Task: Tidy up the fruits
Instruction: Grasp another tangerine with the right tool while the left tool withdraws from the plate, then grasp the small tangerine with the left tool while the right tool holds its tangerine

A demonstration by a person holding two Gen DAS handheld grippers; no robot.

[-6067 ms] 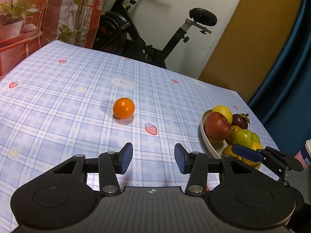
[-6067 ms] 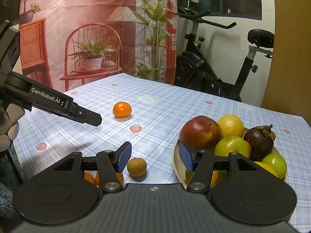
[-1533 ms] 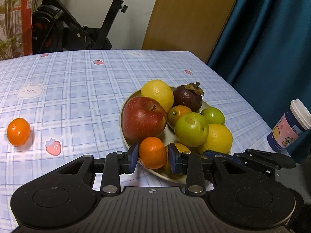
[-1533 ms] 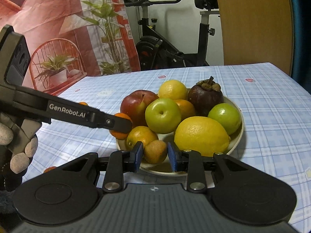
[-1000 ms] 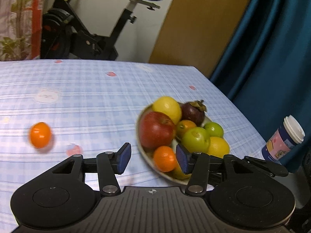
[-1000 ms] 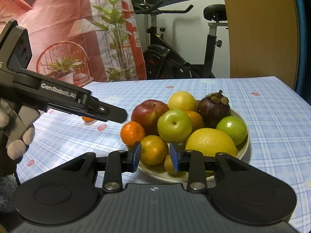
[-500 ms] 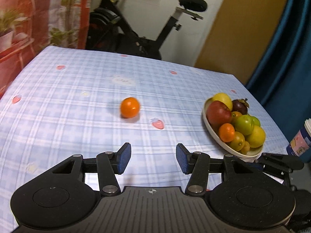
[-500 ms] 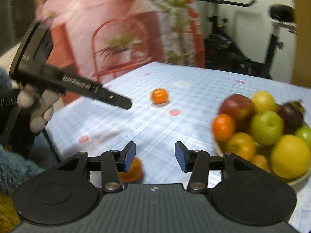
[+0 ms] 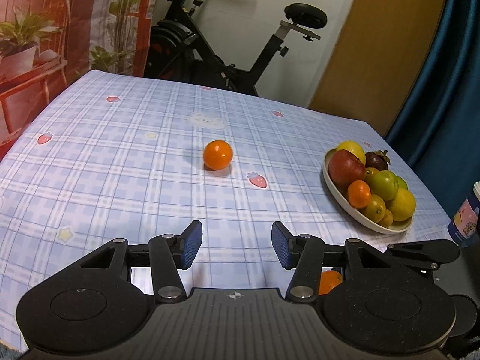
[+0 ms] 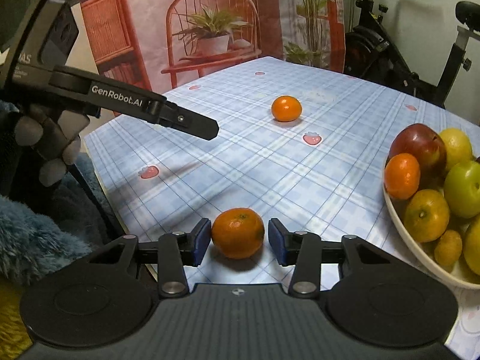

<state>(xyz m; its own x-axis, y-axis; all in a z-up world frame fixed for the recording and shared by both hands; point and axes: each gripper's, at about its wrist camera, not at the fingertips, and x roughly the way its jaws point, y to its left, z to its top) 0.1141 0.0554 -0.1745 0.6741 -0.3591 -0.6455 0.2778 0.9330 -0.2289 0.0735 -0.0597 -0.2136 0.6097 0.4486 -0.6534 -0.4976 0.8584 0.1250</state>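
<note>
A cream fruit bowl [image 9: 339, 201] [image 10: 420, 255] holds an apple, lemons, green fruits, a mangosteen and several tangerines. One loose tangerine [image 9: 218, 154] [image 10: 286, 108] lies mid-table. Another tangerine [image 10: 238, 232] lies on the cloth between the pads of my right gripper [image 10: 238, 241]; the jaws are open, with small gaps on both sides. It peeks out in the left wrist view [image 9: 330, 282]. My left gripper [image 9: 237, 244] is open and empty, above the table's near edge; it also shows in the right wrist view [image 10: 198, 126].
The table has a blue plaid cloth [image 9: 120, 162]. A paper cup [image 9: 466, 219] stands right of the bowl. An exercise bike [image 9: 228, 39], a printed backdrop and a blue curtain stand behind the table. A fluffy blue cover [image 10: 36, 234] lies off the left edge.
Both grippers let go of their fruit at the bowl and pulled back to the near edge. My right gripper now straddles a loose tangerine.
</note>
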